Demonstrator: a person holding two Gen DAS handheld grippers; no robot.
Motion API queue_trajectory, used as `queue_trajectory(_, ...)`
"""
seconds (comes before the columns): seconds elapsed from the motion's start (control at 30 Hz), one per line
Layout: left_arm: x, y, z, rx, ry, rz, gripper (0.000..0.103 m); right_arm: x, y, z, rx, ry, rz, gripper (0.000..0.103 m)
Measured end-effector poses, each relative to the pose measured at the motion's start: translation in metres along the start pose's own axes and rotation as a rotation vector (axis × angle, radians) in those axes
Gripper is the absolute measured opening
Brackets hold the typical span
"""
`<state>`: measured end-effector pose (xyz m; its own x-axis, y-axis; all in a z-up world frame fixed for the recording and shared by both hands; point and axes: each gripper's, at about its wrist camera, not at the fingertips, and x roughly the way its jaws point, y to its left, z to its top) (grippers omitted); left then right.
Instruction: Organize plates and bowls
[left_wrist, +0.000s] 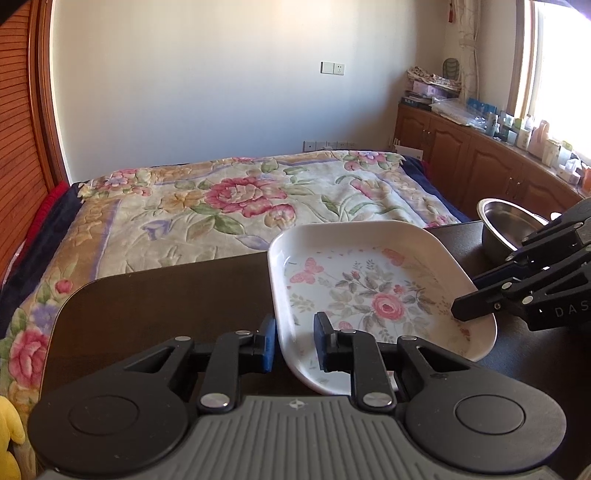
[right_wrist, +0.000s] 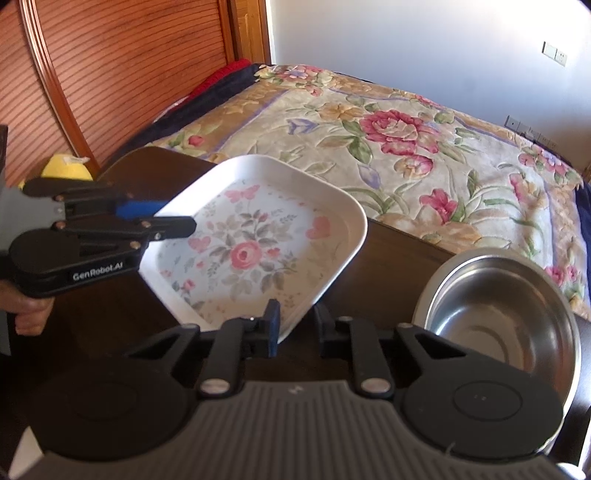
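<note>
A white, rounded-square plate (left_wrist: 369, 288) (right_wrist: 251, 243) with a rose and butterfly print sits over a dark table (left_wrist: 166, 295). In the left wrist view my left gripper (left_wrist: 295, 325) straddles the plate's near rim, one pad outside and one inside. The right wrist view shows that left gripper (right_wrist: 177, 216) from the side, pinching the rim. My right gripper (right_wrist: 299, 314) clamps the opposite rim the same way. From the left wrist view the right gripper (left_wrist: 467, 295) bites the plate's right edge. A steel bowl (left_wrist: 509, 225) (right_wrist: 498, 306) stands empty beside the plate.
A bed with a flowered cover (left_wrist: 221, 206) lies just past the table's far edge. Wooden cabinets (left_wrist: 480, 162) with clutter on top line the right wall. A yellow soft toy (right_wrist: 66, 168) sits off the table's left corner. A hand (right_wrist: 33, 314) holds the left gripper.
</note>
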<state>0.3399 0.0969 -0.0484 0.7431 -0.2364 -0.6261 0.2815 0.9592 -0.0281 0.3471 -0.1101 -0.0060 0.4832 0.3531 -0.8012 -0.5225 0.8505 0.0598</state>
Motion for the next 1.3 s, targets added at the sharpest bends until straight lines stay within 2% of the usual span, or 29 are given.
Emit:
queue_trajectory(0.37,-0.037,-0.011,0.001,0.022,-0.034,0.01,0.023,-0.019,0.004,-0.006,-0.013,-0.046,0.013,0.02)
queue_trajectory(0.8,-0.092,-0.041,0.006,0.055,-0.098,0.008,0.023,-0.067,0.003,-0.018,-0.005,-0.123,0.011,0.02)
queue_trajectory(1.3,-0.143,-0.079,-0.006,0.1,-0.145,0.001,0.023,-0.117,0.001,-0.046,-0.004,-0.198,-0.004,0.02)
